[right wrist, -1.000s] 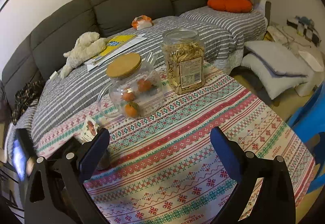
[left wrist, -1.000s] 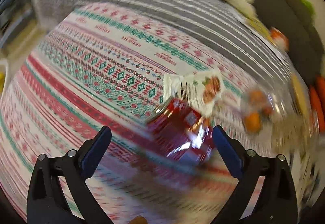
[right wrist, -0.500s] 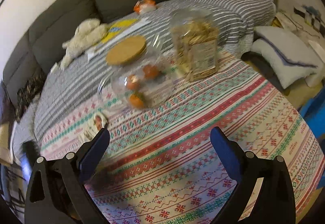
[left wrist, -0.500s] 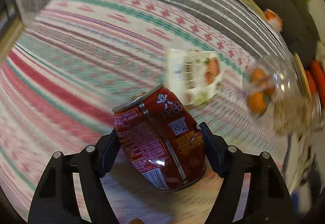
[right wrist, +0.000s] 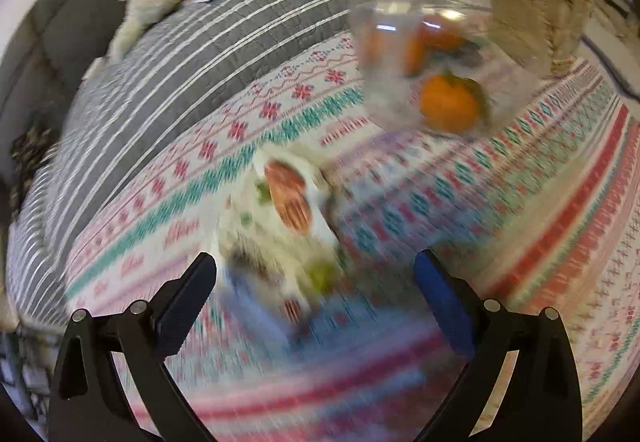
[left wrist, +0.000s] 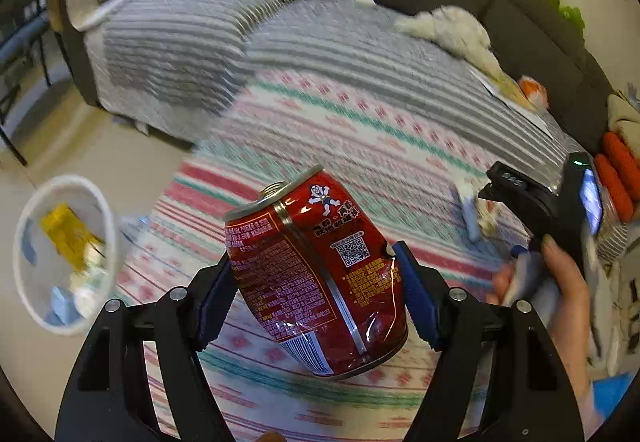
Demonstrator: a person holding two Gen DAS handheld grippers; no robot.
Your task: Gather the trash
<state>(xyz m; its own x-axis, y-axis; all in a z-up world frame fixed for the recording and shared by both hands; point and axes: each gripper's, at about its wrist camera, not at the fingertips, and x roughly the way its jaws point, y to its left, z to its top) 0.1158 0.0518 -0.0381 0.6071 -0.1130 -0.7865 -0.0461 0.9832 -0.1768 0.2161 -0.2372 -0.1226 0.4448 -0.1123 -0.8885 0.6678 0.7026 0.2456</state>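
Note:
My left gripper (left wrist: 316, 294) is shut on a dented red drink can (left wrist: 316, 270) and holds it tilted above the patterned tablecloth (left wrist: 360, 129). A white trash bin (left wrist: 64, 254) with wrappers inside stands on the floor at the left. My right gripper (right wrist: 316, 282) is open and hovers just over a white snack wrapper (right wrist: 284, 209) lying on the cloth; the wrapper is blurred. The right gripper also shows in the left wrist view (left wrist: 536, 197), held in a hand.
A clear jar with oranges (right wrist: 440, 53) and a jar of snacks (right wrist: 552, 1) stand behind the wrapper. A grey striped sofa (left wrist: 180, 41) with a plush toy (left wrist: 452, 29) lies beyond the table. Bare floor (left wrist: 100, 153) surrounds the bin.
My left gripper closed on the red can and lifted it, swinging left toward the bin. My right gripper moved down and forward to the white wrapper.

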